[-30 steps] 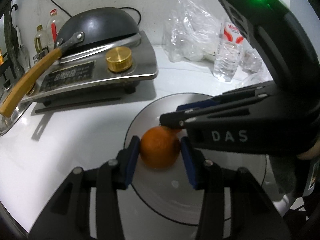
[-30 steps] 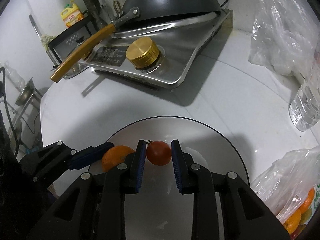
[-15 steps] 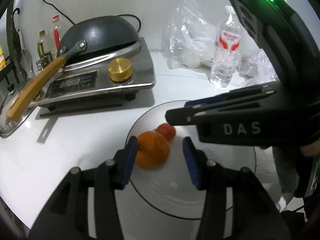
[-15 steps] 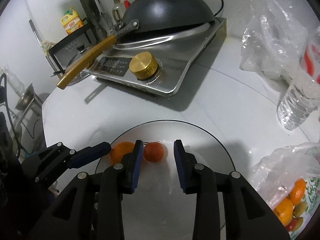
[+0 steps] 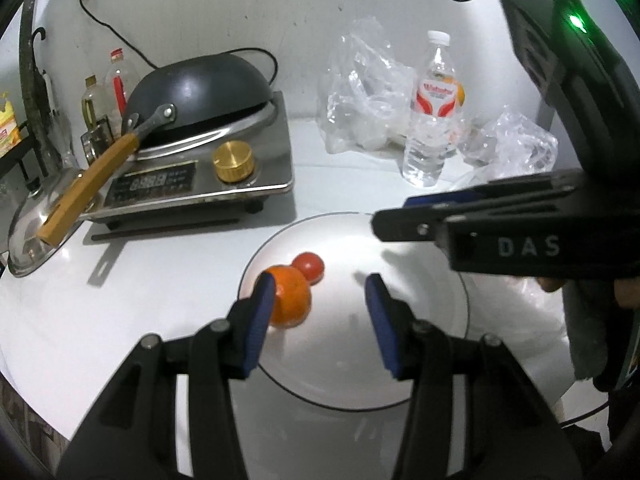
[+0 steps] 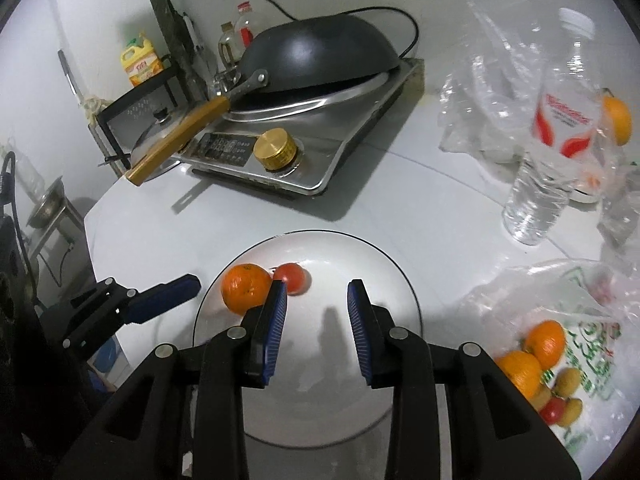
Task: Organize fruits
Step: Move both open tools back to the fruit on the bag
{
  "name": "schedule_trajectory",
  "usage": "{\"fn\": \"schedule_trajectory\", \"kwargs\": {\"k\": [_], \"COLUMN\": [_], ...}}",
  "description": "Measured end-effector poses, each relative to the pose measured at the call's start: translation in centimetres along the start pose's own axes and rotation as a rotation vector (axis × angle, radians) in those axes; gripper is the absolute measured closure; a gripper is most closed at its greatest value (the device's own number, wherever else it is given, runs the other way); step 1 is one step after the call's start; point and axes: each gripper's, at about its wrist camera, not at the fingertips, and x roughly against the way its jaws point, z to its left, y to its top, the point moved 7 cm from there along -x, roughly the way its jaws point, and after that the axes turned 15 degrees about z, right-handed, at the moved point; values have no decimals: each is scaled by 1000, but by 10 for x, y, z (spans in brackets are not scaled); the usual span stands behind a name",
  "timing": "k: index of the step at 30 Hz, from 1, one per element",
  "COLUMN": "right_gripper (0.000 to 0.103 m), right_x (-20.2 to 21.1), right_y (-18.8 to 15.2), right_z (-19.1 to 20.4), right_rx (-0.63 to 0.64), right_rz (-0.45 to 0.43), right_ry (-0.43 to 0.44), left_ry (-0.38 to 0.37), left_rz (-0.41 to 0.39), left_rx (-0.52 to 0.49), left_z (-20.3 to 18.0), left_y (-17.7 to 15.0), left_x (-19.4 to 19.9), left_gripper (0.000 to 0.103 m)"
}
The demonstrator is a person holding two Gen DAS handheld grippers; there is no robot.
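An orange (image 6: 246, 288) and a tomato (image 6: 294, 277) sit touching on the left of a white plate (image 6: 384, 268) on the tabletop (image 6: 420, 200). Both the left gripper (image 5: 320, 316) and right gripper (image 6: 316, 330) hang above the plate, jaws spread, holding nothing. More fruit lies in a bag (image 6: 576, 344) at right.

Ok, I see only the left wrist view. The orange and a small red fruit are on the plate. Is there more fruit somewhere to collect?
Observer: Yes. The right wrist view shows a plastic bag of fruit on the table, beside the plate.
Operator: Which fruit is in it?
Observer: Two oranges, a small red fruit and some yellowish ones.
Operator: Does the right tool hold anything?
Observer: No, the right tool is open and empty above the plate.
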Motion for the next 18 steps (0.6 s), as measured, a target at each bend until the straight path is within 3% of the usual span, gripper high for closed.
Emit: {"fn": "schedule_trajectory", "kwargs": {"k": [18], "right_gripper": [70], "right_x": [69], "right_y": [-45], "right_z": [-26], "right_rx": [-25], "right_rz": [-113], "right_ry": [-51], "left_ry": [-13], "left_rz": [-65], "left_rx": [10], "left_z": [-39], "left_y": [11], "left_x": [43], "left_gripper": [55]}}
